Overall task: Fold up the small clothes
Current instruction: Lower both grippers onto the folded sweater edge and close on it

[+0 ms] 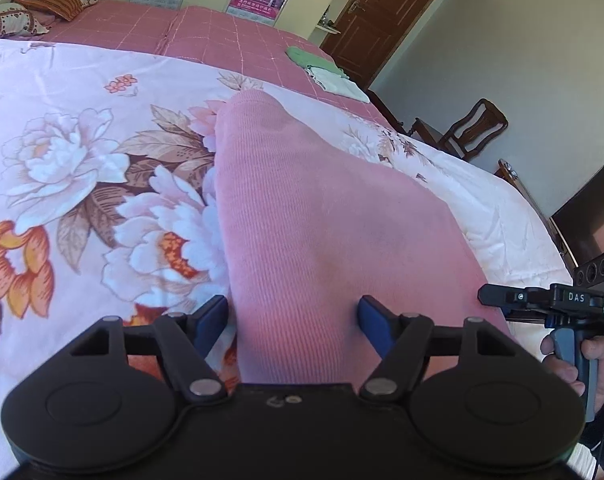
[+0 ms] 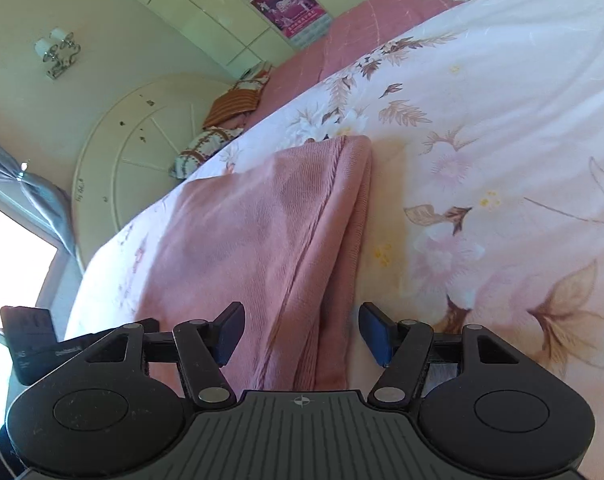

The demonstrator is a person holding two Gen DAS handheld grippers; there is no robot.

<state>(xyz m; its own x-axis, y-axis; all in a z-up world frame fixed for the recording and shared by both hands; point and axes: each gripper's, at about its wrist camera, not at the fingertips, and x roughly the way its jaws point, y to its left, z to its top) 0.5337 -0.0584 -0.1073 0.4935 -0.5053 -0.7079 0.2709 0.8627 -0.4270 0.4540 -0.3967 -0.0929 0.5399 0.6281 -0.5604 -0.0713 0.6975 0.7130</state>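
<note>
Both grippers' fingers stand spread, grasping nothing: left gripper and right gripper straddle the pink knit garment; pinch its near edge evenly.

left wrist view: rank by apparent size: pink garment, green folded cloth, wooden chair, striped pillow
1. pink garment, largest by far, though nearest the lens
2. wooden chair
3. striped pillow
4. green folded cloth

The last three look close in size and are distant, so their order is unsure.
</note>
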